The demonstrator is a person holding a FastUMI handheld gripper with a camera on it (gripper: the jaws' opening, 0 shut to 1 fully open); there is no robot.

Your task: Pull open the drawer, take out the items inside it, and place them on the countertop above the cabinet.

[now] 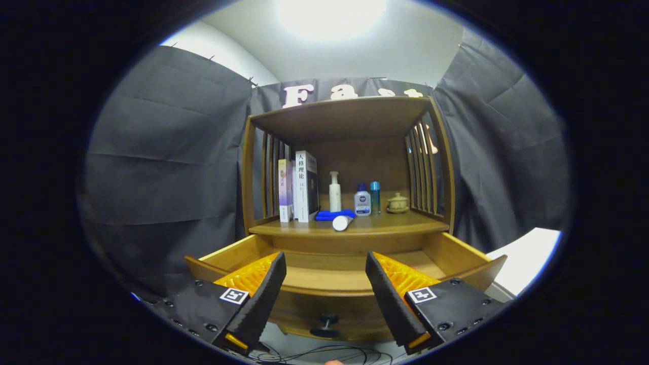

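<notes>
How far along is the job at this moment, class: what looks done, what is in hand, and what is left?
Done: the drawer stands pulled open, and its visible floor looks bare. On the countertop lie a blue item and a white tube, possibly taken from it, beside bottles and books. In hand: nothing; the gripper hangs before the drawer, jaws wide apart. Left: likely little, though the drawer's near part is hidden.

- The drawer (350, 276) stands pulled out, but its front edge and the two fingers (263, 299) spread wide before it hide most of its floor
- The knob (325, 324) on the drawer front shows only partly, low between the fingers
- The white tube (341, 222) lying at the countertop (405, 225) front edge covers part of the blue thing (332, 215) behind it, too small to identify
- Tangled cables (324, 352) below are cut off
</notes>
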